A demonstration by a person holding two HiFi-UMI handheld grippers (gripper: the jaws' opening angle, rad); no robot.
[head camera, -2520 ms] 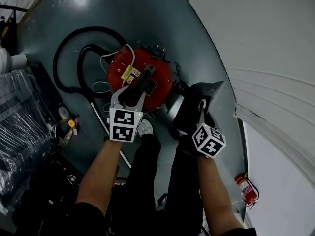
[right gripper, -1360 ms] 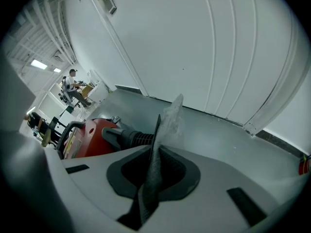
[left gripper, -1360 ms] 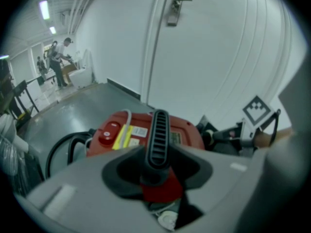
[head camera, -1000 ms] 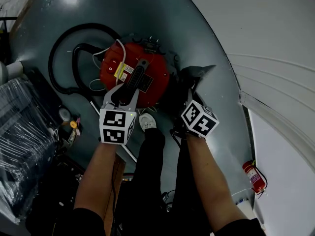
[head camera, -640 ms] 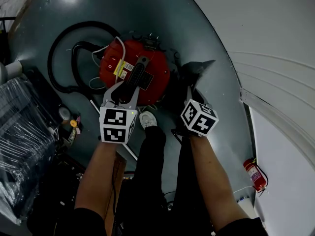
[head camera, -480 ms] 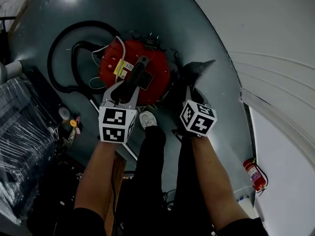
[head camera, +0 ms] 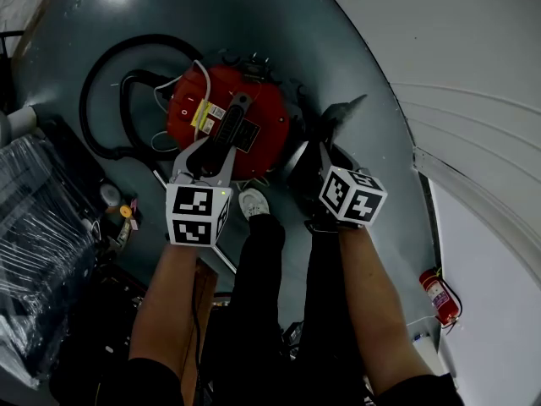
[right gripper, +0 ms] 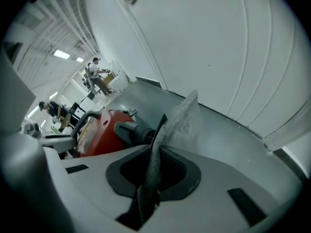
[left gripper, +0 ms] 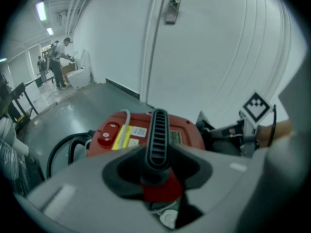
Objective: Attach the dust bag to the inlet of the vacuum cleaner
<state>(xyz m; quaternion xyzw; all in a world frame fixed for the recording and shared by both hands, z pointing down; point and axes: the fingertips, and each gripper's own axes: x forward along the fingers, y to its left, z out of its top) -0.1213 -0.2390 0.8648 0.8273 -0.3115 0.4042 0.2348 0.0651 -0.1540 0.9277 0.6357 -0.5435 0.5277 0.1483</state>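
Observation:
The red vacuum cleaner (head camera: 228,125) stands on the grey floor. My left gripper (head camera: 215,155) is shut on its black ribbed handle (left gripper: 158,135), which runs up between the jaws in the left gripper view. To the right of the cleaner, my right gripper (head camera: 317,166) is shut on the grey dust bag (head camera: 336,123). In the right gripper view the dust bag (right gripper: 187,118) stands edge-on out of the jaws, its dark lower edge pinched between the pads. The cleaner's dark inlet stub (right gripper: 133,130) sits just left of the bag, close to it; I cannot tell whether they touch.
A black hose (head camera: 97,100) loops left of the cleaner, with a white cable (head camera: 203,79) over its top. Plastic-wrapped goods (head camera: 34,218) lie at far left. The person's white shoe (head camera: 251,203) is by the cleaner. A white wall and door (left gripper: 204,47) stand behind. A fire extinguisher (head camera: 439,293) stands right.
The right gripper has rolled and shifted a little to the right with the bag. The left gripper has stayed on the handle.

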